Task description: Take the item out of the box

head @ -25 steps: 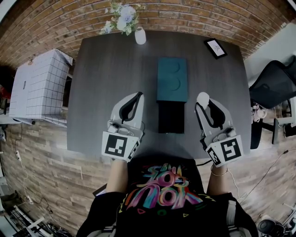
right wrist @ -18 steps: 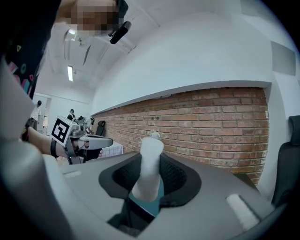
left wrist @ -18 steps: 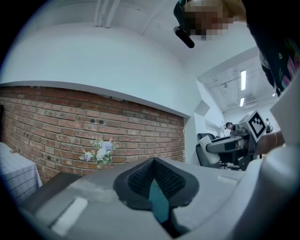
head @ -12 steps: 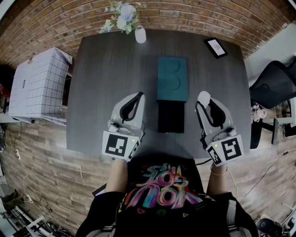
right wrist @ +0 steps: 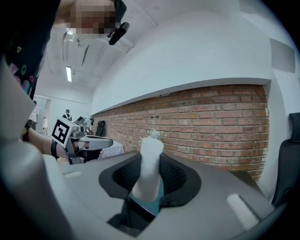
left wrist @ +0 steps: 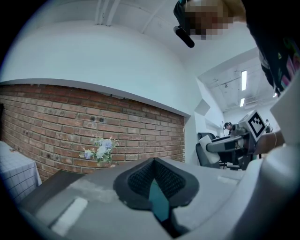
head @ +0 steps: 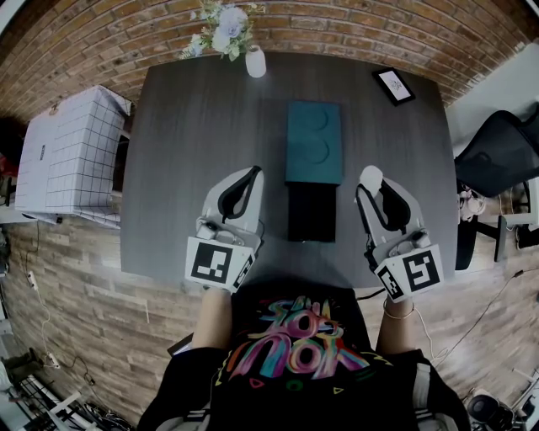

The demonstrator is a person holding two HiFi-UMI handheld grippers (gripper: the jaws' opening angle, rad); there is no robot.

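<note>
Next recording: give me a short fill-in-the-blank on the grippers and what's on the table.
The right gripper is shut on a ____ cylinder.
Just beyond the black box on the table lies a ____ box.
The white vase at the far edge holds ____.
Missing words: white; teal; flowers.

The tabletop [head: 194, 151] is dark charcoal grey. At its centre lies a teal lid [head: 313, 143], and the box [head: 312, 212] touching the lid's near edge is black. Beyond the lid stands a white vase [head: 255, 64] of pale blue and white flowers, before a red-brown brick wall [head: 126, 42]. Left of the lid, a white cloth [head: 67, 156] carries a thin black grid. The left gripper [head: 254, 171] and right gripper [head: 371, 187] are light grey with black fingers [left wrist: 138, 180] and black-and-white square markers. The item [right wrist: 149, 159] between the right one's fingers is white.
</note>
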